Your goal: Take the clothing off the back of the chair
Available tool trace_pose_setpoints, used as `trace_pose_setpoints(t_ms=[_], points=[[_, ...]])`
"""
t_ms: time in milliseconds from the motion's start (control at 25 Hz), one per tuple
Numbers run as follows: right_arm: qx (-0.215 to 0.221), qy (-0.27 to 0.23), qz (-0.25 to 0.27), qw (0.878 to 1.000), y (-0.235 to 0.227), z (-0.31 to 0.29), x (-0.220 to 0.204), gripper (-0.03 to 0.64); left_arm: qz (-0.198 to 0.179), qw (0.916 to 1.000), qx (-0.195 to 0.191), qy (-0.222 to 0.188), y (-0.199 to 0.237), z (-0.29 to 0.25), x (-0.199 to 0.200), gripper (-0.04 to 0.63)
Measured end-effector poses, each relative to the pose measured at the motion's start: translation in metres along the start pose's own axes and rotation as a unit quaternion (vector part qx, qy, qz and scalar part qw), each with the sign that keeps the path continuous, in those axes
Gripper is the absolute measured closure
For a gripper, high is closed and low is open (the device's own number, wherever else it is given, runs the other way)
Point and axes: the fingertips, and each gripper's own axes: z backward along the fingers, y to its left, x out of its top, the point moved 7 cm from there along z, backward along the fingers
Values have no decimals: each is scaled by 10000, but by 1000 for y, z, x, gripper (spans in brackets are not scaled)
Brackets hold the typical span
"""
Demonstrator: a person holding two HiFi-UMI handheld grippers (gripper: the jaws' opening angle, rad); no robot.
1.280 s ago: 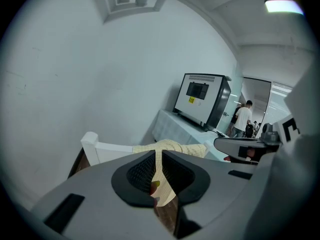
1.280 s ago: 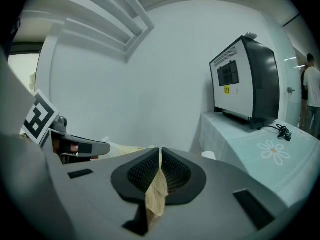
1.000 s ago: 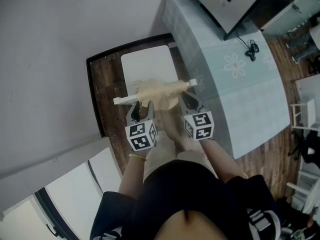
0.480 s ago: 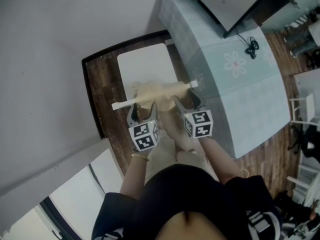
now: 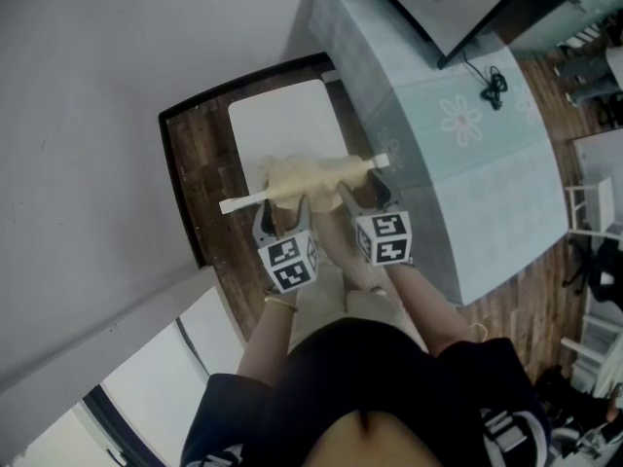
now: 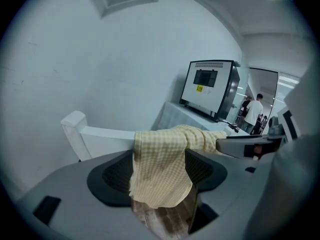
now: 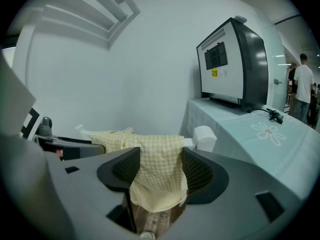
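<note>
A pale yellow checked garment (image 5: 307,176) lies draped over the top rail (image 5: 238,203) of a white chair. My left gripper (image 5: 281,218) and right gripper (image 5: 363,197) sit side by side just on the near side of the rail. Both have just been opening their jaws and now stand open. In the left gripper view a hanging fold of the garment (image 6: 165,149) lies between the spread pads of the left gripper (image 6: 159,168), unpinched. In the right gripper view another fold (image 7: 159,159) hangs likewise between the pads of the right gripper (image 7: 157,173).
The white chair seat (image 5: 282,123) lies beyond the rail, on a dark wood floor patch against a pale wall. A table with a light blue cloth (image 5: 458,173) stands close on the right and bears a boxy grey appliance (image 7: 232,66). A person (image 7: 302,84) stands far off.
Both grippers' jaws have spread apart and both hands have sunk a little. The garment stays draped on the rail.
</note>
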Motion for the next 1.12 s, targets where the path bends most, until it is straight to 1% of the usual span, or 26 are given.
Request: trace_pose_setpoints(t_ms=[200,280,440,480,560,640,760,920,1120], points=[[-253,-13,-136,9996,2,-2,0,357,105,9999,108,14,-3,-2,1,286],[-331,-12,-163,9993,3,-3,-1,357,171,9998,118,24,-4,-2,2,338],[-371,22,-248,9990,6,-3,-2,373,341,9992,159,96,-3,-3,2,375],[-367,12,-253,9990,7,-4,-2,383,359,9992,152,112,-3,-3,2,385],[-353,-7,-258,9990,8,-4,-2,408,299,9994,103,141,-5,-3,3,440],[-323,-7,-244,9992,10,-4,-1,437,242,9996,61,165,-8,-4,4,481],[-244,68,-226,9994,14,-5,0,482,294,9993,2,226,-12,-6,6,537],[-124,97,-178,9997,18,-5,0,528,212,9990,-134,364,-17,-9,8,568],[-75,109,-143,9998,20,-4,1,535,89,9984,-266,484,-16,-8,8,572]])
